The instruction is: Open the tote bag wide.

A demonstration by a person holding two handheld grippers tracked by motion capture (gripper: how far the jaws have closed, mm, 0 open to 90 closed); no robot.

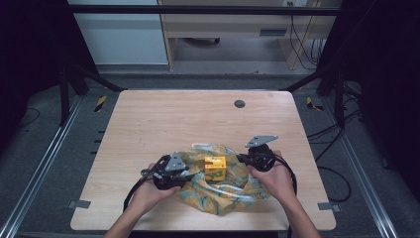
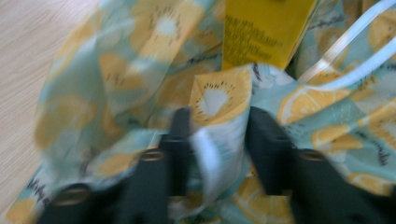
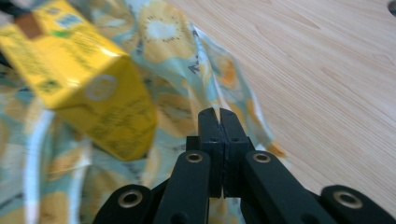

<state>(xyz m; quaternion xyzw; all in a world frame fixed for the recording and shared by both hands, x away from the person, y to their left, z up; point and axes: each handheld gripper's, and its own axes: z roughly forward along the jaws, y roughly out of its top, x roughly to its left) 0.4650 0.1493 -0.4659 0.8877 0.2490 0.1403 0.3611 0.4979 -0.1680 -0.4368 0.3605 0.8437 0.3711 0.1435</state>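
The yellow carton point(image 1: 215, 166) stands in the middle of the lemon-print cloth bag point(image 1: 233, 191), between my two sets of jaws, and I judge that is the point of how I hold things: the bag lies crumpled on the desk point(image 1: 163, 119) around the carton, and I am working the fabric at either side of it so the carton sits inside. In the left gripper view the carton point(image 2: 264, 32) is straight ahead of my jaws, just beyond them, and a fold of the bag point(image 2: 219, 98) rises up between them; the jaws of my left gripper point(image 2: 218, 140) stand apart with that fold in the gap, so they are spread around the cloth and not yet pinching it. I take this as lining up on the rim so I can lift that side. In the right gripper view the carton point(image 3: 84, 84) leans tilted, up and to the left of my jaws, and the bag point(image 3: 187, 60) lies beneath and ahead of them. The jaws of my right gripper point(image 3: 219, 116) are pressed together; a thin edge of cloth may be caught between them, but I cannot tell for certain. From above, my left gripper point(image 1: 171, 171) and right gripper point(image 1: 257, 154) flank the carton closely, each at the bag's edge, which keeps the mouth open and the carton steady.
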